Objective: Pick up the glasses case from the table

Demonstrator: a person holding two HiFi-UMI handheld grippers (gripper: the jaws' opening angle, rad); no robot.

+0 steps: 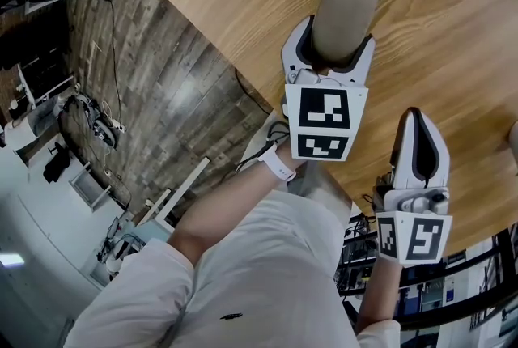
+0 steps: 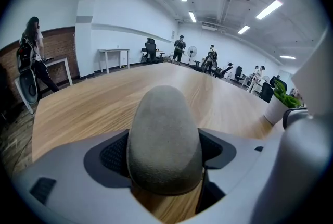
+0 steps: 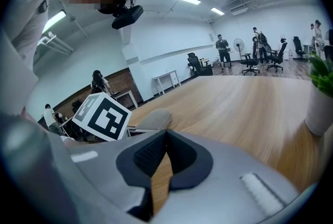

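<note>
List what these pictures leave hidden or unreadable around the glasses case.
Near end of the glasses case: head view, covered by the marker cube of the left gripper.
Its underside, so whether it clears the table: every view, hidden by the case itself.
Potted plant: right gripper view, cut by the picture's edge.
</note>
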